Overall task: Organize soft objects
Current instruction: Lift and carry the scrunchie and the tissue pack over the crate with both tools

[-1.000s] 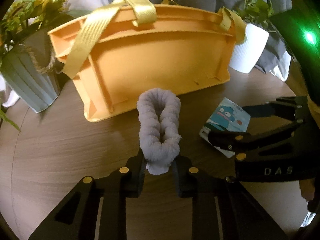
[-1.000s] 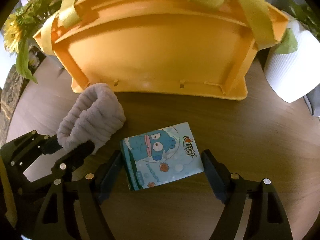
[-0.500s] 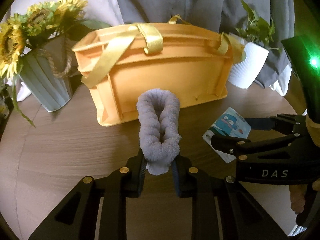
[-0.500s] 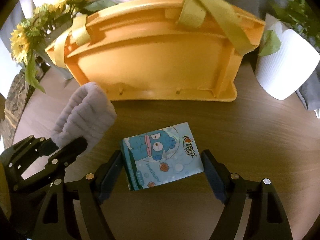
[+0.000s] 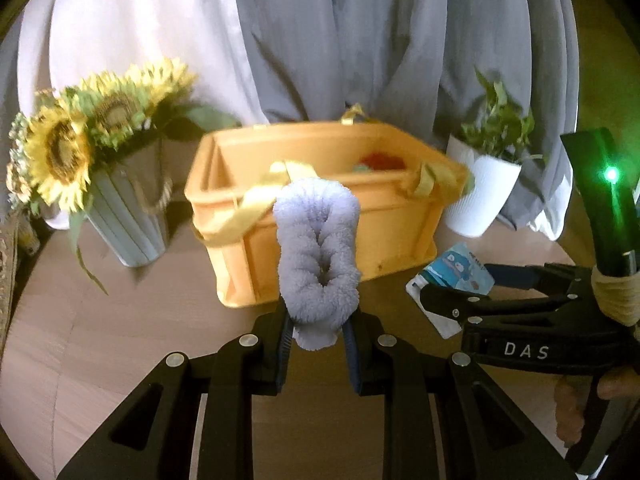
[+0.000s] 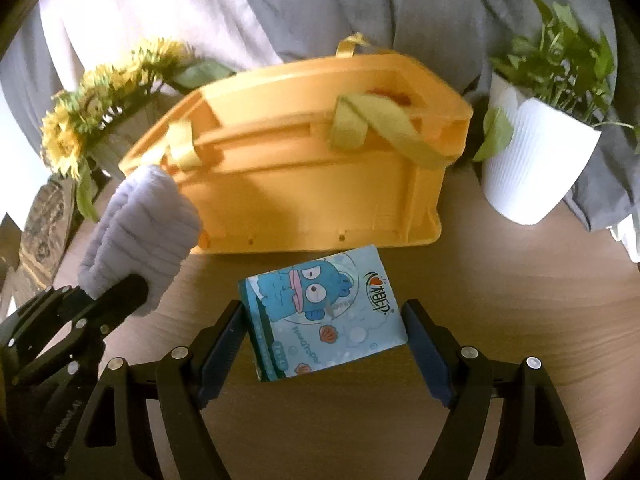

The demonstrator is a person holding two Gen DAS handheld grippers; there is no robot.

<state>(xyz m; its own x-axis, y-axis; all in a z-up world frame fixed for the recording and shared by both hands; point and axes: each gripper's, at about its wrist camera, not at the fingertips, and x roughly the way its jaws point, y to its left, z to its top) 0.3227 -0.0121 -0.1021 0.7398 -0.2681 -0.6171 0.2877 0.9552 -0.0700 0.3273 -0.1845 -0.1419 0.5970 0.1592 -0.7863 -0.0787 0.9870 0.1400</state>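
My left gripper (image 5: 316, 338) is shut on a fluffy lilac headband (image 5: 317, 256) and holds it upright above the table, in front of the orange basket (image 5: 320, 216). The headband also shows in the right wrist view (image 6: 140, 220). My right gripper (image 6: 324, 350) is shut on a blue tissue pack with a cartoon fish (image 6: 324, 312), lifted in front of the basket (image 6: 312, 184). The pack also shows in the left wrist view (image 5: 456, 272). Something red and teal lies inside the basket.
A sunflower vase (image 5: 120, 208) stands left of the basket and a white plant pot (image 5: 480, 196) to its right. Yellow straps (image 6: 380, 132) hang over the basket's rim. Grey curtains hang behind the round wooden table (image 5: 100, 340).
Both grippers have risen with their loads. The basket now sits lower and farther in both views, and its open top has come into sight.
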